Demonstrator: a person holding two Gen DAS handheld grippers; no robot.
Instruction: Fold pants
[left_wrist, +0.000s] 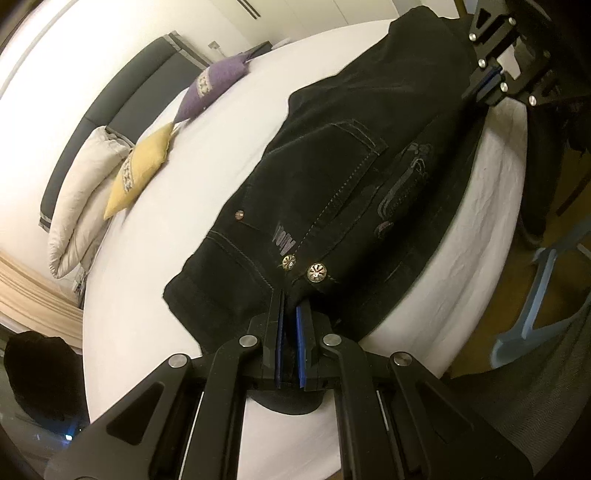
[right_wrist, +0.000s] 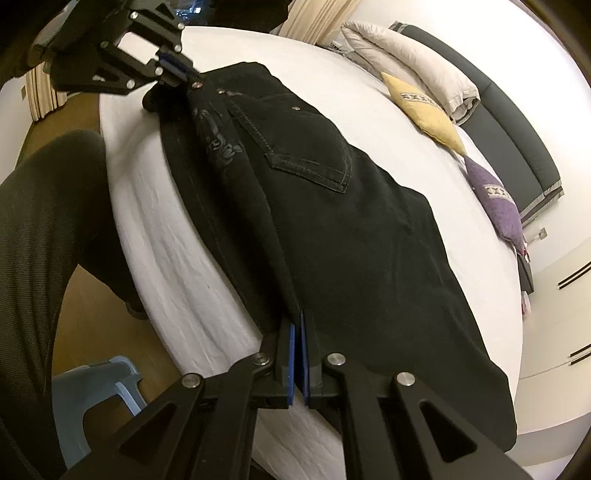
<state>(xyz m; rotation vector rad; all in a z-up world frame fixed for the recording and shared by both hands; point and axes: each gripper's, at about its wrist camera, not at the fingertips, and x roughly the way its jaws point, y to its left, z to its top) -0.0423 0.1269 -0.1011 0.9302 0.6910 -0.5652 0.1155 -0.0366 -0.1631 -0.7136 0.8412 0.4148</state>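
Observation:
Black jeans (left_wrist: 354, 177) lie along the near edge of a white bed (left_wrist: 147, 236), folded lengthwise, back pocket and metal buttons up. My left gripper (left_wrist: 291, 306) is shut on the waistband next to the buttons. My right gripper (right_wrist: 298, 321) is shut on the jeans (right_wrist: 351, 229) at the leg end. Each gripper shows in the other's view: the right one (left_wrist: 487, 79) at the far end of the jeans, the left one (right_wrist: 184, 72) at the waistband. The fabric hangs slightly over the mattress side.
A yellow cushion (left_wrist: 140, 170), a purple cushion (left_wrist: 210, 88) and a folded cream duvet (left_wrist: 81, 199) lie by the dark headboard (left_wrist: 122, 92). A light blue plastic stool (right_wrist: 96, 398) stands on the wooden floor beside the bed. The person's dark-clothed leg (right_wrist: 44, 229) is at the bedside.

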